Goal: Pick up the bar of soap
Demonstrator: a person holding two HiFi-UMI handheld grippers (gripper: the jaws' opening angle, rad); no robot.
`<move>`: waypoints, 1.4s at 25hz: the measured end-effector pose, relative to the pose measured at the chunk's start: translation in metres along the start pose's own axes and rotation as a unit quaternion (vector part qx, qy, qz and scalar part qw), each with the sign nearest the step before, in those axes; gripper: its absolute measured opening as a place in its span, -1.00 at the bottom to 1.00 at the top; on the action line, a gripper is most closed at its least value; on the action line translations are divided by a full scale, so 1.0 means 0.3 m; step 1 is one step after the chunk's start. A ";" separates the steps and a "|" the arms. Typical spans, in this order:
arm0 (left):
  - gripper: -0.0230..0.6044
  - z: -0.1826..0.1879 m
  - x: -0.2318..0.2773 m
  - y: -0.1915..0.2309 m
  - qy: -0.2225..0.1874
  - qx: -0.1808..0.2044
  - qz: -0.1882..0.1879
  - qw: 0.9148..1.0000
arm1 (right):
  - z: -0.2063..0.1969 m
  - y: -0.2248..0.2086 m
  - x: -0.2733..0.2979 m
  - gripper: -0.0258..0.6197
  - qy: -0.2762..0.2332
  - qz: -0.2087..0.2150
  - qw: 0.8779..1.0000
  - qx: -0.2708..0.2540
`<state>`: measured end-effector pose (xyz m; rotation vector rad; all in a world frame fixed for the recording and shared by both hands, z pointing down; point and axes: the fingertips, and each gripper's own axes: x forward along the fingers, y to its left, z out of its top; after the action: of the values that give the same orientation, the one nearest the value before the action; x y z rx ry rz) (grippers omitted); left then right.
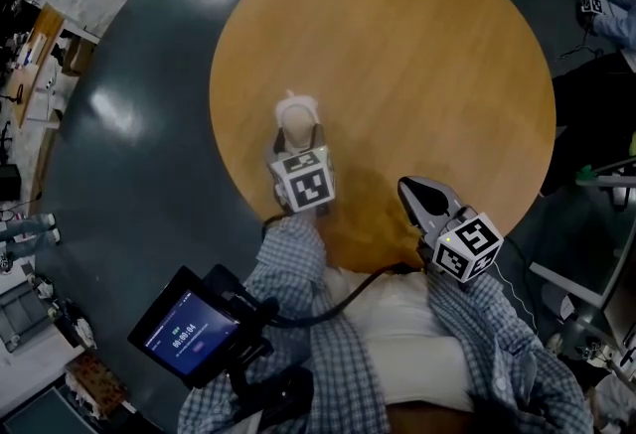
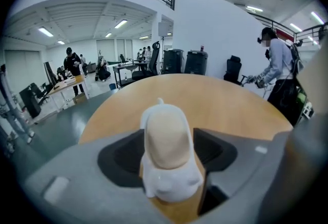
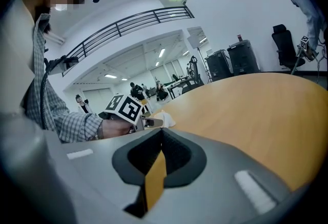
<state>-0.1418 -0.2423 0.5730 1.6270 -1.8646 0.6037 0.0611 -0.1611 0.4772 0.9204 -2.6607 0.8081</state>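
Observation:
A beige bar of soap (image 1: 296,114) lies in a white wrapping on the round wooden table (image 1: 417,55), towards its near left part. My left gripper (image 1: 297,136) reaches over it from the near side. In the left gripper view the soap (image 2: 166,136) stands between the dark pads (image 2: 123,154), and the jaws are open around it. My right gripper (image 1: 415,192) hovers at the table's near edge, off to the right of the soap, with its jaws shut and empty (image 3: 160,138). From the right gripper view the soap (image 3: 163,118) shows small beside the left gripper's marker cube (image 3: 123,107).
The table edge runs close under the right gripper. A dark screen device (image 1: 189,328) hangs at the person's left side with a cable. Grey floor surrounds the table; chairs, desks and standing people (image 2: 277,69) are farther off.

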 end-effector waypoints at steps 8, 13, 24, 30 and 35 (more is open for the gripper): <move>-0.01 -0.014 0.039 0.016 0.006 -0.007 0.028 1.000 | -0.003 -0.023 -0.015 -0.91 0.003 -0.006 1.000 0.009; -0.04 -0.027 0.051 0.005 0.005 -0.001 0.024 1.000 | -0.019 -0.042 -0.019 -0.91 0.005 -0.007 1.000 0.014; -0.10 -0.012 0.032 0.026 0.015 0.001 0.009 1.000 | -0.013 -0.022 0.004 -0.91 0.005 -0.005 1.000 0.010; -0.11 -0.025 0.014 0.005 0.008 0.004 -0.001 1.000 | -0.018 -0.018 -0.018 -0.91 0.002 -0.008 1.000 0.009; -0.11 -0.012 0.009 0.018 0.000 0.002 -0.008 1.000 | -0.005 -0.003 0.010 -0.91 -0.001 -0.007 1.000 0.007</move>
<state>-0.1469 -0.2409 0.5777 1.6430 -1.8494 0.6000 0.0592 -0.1623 0.4799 0.9428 -2.6507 0.8239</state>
